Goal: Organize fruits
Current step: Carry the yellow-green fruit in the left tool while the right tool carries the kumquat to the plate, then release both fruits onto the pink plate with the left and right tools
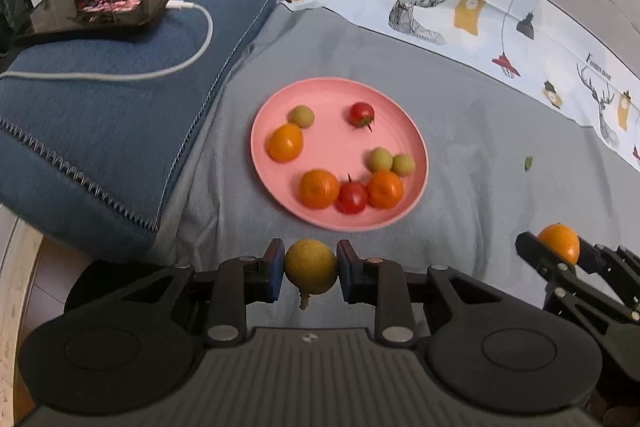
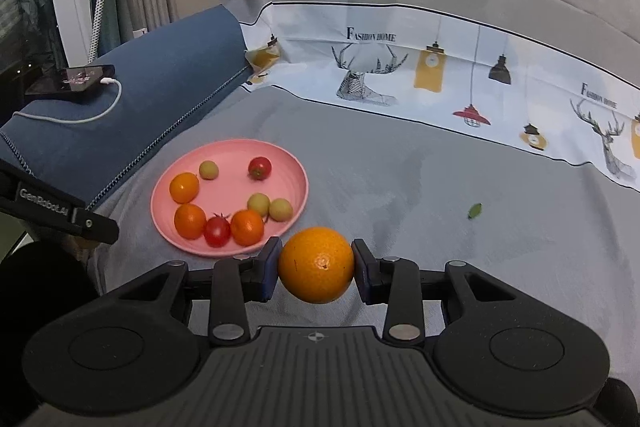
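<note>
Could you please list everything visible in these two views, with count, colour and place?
plate: one, pink, on the grey sheet
oranges on plate: three, orange
tomatoes: two, red, on plate
small green fruits: three, yellow-green, on plate
leaf: one, green, on sheet right of plate
phone: one, black, on blue cushion, white cable plugged in
left gripper: shut on yellow-green fruit
right gripper: shut on held orange

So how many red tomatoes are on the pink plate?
2. One tomato lies alone at the plate's far side. The other tomato sits at the near edge, between two oranges. Nothing seems to hide any more.
</note>
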A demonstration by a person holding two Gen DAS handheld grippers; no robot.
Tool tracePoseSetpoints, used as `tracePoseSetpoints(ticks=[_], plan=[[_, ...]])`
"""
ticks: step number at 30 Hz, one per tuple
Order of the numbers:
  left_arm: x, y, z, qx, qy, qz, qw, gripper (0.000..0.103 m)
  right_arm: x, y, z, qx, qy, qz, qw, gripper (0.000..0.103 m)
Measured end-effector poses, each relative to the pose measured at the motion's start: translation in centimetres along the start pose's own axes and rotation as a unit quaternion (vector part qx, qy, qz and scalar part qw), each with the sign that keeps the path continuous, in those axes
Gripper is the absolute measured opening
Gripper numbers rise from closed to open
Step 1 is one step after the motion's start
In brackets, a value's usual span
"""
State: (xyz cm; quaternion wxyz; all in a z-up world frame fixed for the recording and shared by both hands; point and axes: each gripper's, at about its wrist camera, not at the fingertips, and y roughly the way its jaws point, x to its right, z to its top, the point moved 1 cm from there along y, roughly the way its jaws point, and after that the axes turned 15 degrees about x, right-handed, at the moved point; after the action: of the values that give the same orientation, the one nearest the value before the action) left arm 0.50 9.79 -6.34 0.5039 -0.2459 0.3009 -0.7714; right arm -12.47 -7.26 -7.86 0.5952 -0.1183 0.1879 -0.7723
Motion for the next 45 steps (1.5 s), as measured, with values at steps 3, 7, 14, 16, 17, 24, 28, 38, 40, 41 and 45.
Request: tracePoseSetpoints(ticks=[3,7,14,16,17,24,28,38,40,41,45], plan=[[0.0,1.1,1.1,0.003,-0.003,0.000,1.0000,0.031,-0.5,1.5,0.4,-0.005,0.004,0.006,1.000,0.039],[0.1,2.9,2.4,0.013,0.007,0.007,0.9999,0.031,-1.4,3.9,1.0,-0.009,0.003,0.016,1.000,0.039],[-0.4,6.4,3.8,0.009,0.009,0.016,0.9998,0.031,-2.8,8.0,1.7,-0.017,0.002,0.028,0.999,0.039],[-0.7,7.2,4.1,0.008,0.009,0.017,0.9998,0.031,-3.0,9.0,2.0,-0.017,0.000,0.030,0.999,0.039],[-0.8,7.6,4.2,0.007,0.009,0.017,0.9998,0.031,-3.1,9.4,2.0,-0.018,-0.001,0.031,0.999,0.039],[-1.0,10.0,5.1,0.000,0.008,0.018,0.9998,0.031,-3.6,12.2,2.5,-0.022,0.002,0.035,0.999,0.039],[-0.9,11.0,5.3,-0.004,0.011,0.018,0.9998,0.031,-3.9,13.4,2.5,-0.025,0.003,0.039,0.999,0.039],[-1.1,10.8,5.9,0.034,0.043,0.076,0.9956,0.101,-2.9,14.9,3.5,-0.015,0.057,0.052,0.997,0.064],[-1.5,9.9,5.7,0.039,0.051,0.076,0.9950,0.103,-2.2,14.6,3.7,-0.014,0.064,0.051,0.997,0.074],[-1.7,9.6,5.5,0.033,0.048,0.070,0.9959,0.103,-2.0,14.2,3.7,-0.016,0.061,0.049,0.997,0.077],[-1.7,7.7,3.6,0.013,0.050,0.064,0.9966,0.103,-1.8,11.8,2.8,-0.031,0.050,0.045,0.997,0.085]])
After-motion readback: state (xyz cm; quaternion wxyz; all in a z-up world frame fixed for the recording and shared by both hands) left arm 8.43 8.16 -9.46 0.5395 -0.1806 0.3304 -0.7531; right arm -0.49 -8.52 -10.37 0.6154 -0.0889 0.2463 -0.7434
